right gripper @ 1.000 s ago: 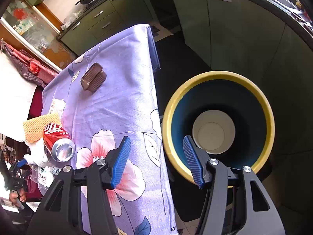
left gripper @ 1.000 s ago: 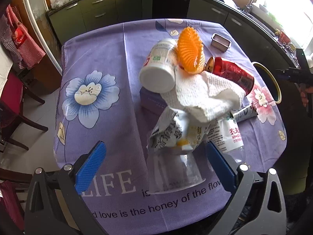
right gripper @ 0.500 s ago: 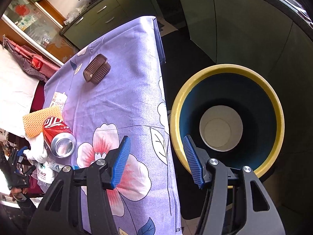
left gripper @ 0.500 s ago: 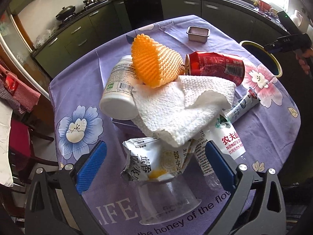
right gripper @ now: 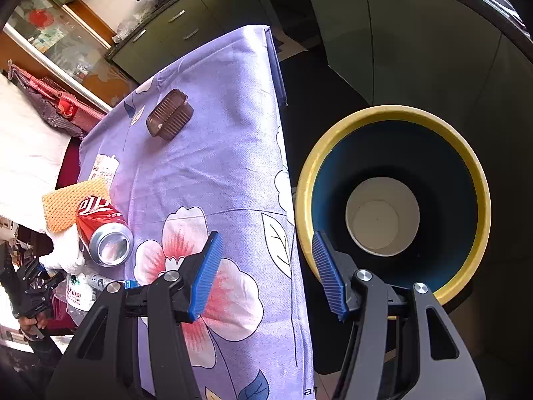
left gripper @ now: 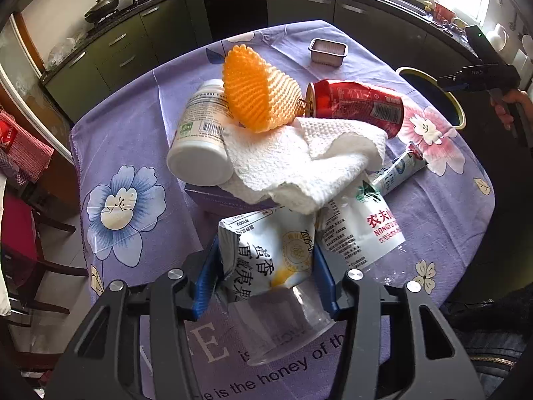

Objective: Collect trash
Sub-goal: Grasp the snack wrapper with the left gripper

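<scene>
A heap of trash lies on the purple flowered tablecloth (left gripper: 140, 153): a white snack bag (left gripper: 269, 256) on a clear plastic cup (left gripper: 293, 326), a paper towel (left gripper: 299, 163), an orange foam net (left gripper: 256, 90), a red can (left gripper: 356, 106), a white pill bottle (left gripper: 201, 133), a water bottle (left gripper: 363, 226) and a tube (left gripper: 396, 170). My left gripper (left gripper: 266, 273) is shut on the snack bag. My right gripper (right gripper: 266, 273) is open and empty over the table edge beside the yellow-rimmed blue bin (right gripper: 393, 200), which holds a white paper cup (right gripper: 383, 216).
A small brown tray (right gripper: 170, 120) sits at the far side of the table; it also shows in the left wrist view (left gripper: 328, 51). The can (right gripper: 103, 230) lies left of my right gripper. Dark kitchen cabinets (left gripper: 140, 46) ring the table. A chair (left gripper: 20, 233) stands at left.
My left gripper has moved in to the heap and closed its jaws on the snack bag. My right gripper has stayed open beside the bin, shifting only slightly.
</scene>
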`<control>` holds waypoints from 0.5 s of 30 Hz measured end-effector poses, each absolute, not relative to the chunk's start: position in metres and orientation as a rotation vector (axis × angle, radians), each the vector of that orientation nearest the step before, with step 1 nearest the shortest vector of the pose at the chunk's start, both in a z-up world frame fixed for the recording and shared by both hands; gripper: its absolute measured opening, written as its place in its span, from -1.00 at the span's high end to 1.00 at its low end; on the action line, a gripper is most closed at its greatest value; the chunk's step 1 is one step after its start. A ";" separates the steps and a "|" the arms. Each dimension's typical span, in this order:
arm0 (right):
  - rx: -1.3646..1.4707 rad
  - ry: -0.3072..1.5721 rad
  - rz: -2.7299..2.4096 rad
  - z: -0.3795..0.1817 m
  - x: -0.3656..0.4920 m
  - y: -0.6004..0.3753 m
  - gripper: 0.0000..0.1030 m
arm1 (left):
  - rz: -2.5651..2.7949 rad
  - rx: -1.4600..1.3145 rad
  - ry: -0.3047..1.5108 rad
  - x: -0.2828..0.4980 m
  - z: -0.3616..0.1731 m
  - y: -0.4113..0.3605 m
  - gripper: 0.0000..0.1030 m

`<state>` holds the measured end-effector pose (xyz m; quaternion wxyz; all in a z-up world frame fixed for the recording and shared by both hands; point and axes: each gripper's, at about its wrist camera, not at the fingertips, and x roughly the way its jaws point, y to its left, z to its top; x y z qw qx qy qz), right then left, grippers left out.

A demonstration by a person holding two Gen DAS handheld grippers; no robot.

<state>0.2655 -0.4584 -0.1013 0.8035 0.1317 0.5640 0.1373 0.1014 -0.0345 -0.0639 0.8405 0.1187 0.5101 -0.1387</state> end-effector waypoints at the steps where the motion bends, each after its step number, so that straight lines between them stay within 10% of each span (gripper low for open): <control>1: 0.283 1.206 0.298 -0.101 0.265 -0.458 -0.09 | -0.299 0.248 1.073 0.099 -0.061 -0.034 0.05; 15: 0.290 1.155 0.322 -0.094 0.246 -0.462 -0.09 | -0.399 0.267 0.972 0.071 -0.002 -0.054 0.05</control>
